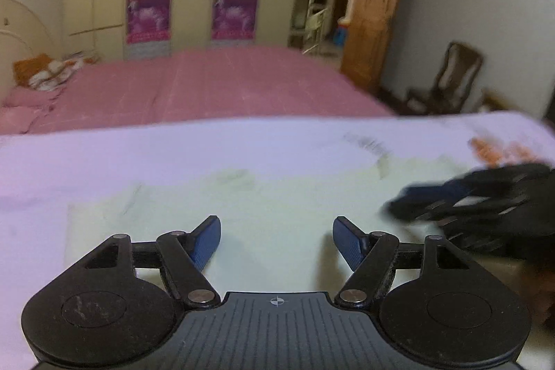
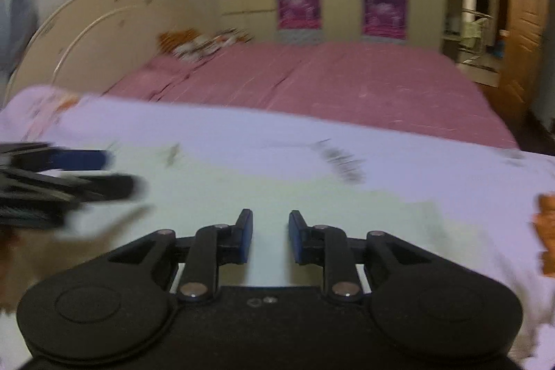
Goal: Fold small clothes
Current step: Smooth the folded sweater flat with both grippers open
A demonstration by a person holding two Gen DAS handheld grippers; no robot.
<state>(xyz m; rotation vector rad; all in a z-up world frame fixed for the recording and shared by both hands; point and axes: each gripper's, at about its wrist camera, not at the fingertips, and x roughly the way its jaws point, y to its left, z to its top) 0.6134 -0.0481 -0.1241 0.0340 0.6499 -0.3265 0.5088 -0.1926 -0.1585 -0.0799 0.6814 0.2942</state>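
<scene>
A pale, cream-coloured garment point(image 1: 277, 196) lies spread flat on a worktop covered by a lilac sheet point(image 1: 104, 158), in front of a bed with a pink cover point(image 1: 225, 85). The left tool point(image 1: 276, 240) hangs over the garment's near part with its jaws spread wide and nothing between them. The right tool point(image 2: 270, 236), just beside it, has its jaws only narrowly parted, also released, above the same cloth. Both views are blurred. An orange-patterned patch point(image 2: 546, 231) shows at the sheet's right edge.
</scene>
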